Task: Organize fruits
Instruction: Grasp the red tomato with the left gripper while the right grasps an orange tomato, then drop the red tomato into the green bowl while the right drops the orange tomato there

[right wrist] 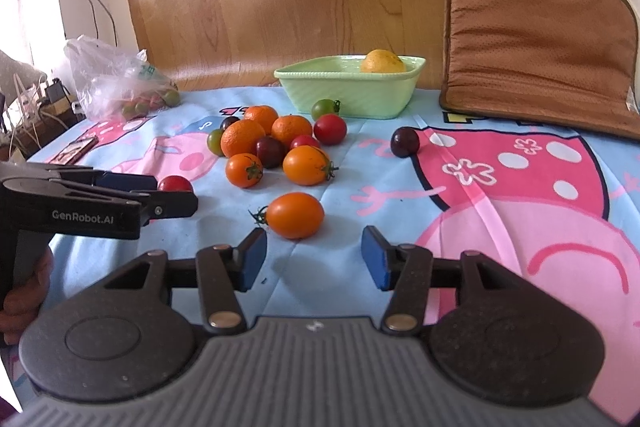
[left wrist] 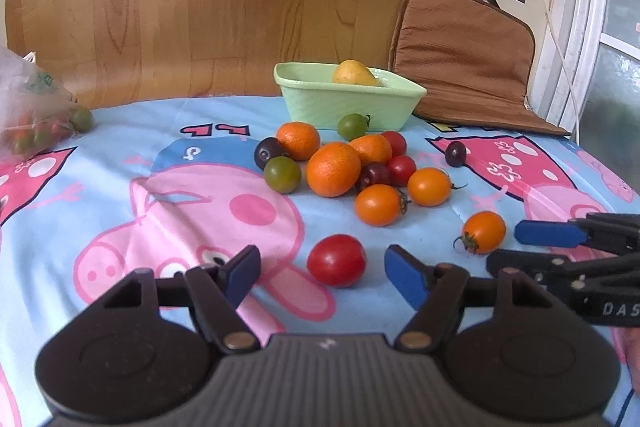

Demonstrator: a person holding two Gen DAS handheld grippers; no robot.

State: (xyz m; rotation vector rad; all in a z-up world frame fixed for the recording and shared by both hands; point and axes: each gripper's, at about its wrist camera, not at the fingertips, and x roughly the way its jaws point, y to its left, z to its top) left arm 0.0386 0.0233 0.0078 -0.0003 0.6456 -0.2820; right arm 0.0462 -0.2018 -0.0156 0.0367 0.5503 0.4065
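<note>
Left wrist view is filled mostly by the cartoon tablecloth [left wrist: 120, 155], which spreads across the lower half of the frame, with a brown cushion [left wrist: 464, 55] propped at the upper right. Just above the centre a green dish [left wrist: 320, 99] is seen, and one yellow fruit [left wrist: 354, 73] is already held in it; so far as can be judged, the task is barely begun, since every other fruit is left on the cloth. A pile of oranges [left wrist: 333, 169], with small orange, red, green and dark tomatoes around them, is gathered at the centre of the frame just in front of the dish, and a plastic bag [left wrist: 28, 107] with more small fruit is seen at the left edge. The left gripper [left wrist: 320, 269] is held wide open at the lower centre, and a red tomato [left wrist: 337, 259] is framed between its blue pads without being touched. The long axis of this tomato is laid roughly across the frame, left to right; its stem end cannot be made out. In the right wrist view the right gripper [right wrist: 314, 255] is likewise spread wide at the lower centre, and an orange tomato [right wrist: 295, 215] is seen just beyond its tips, untouched, with its long axis also across the frame and its green stem pointed to the left.
</note>
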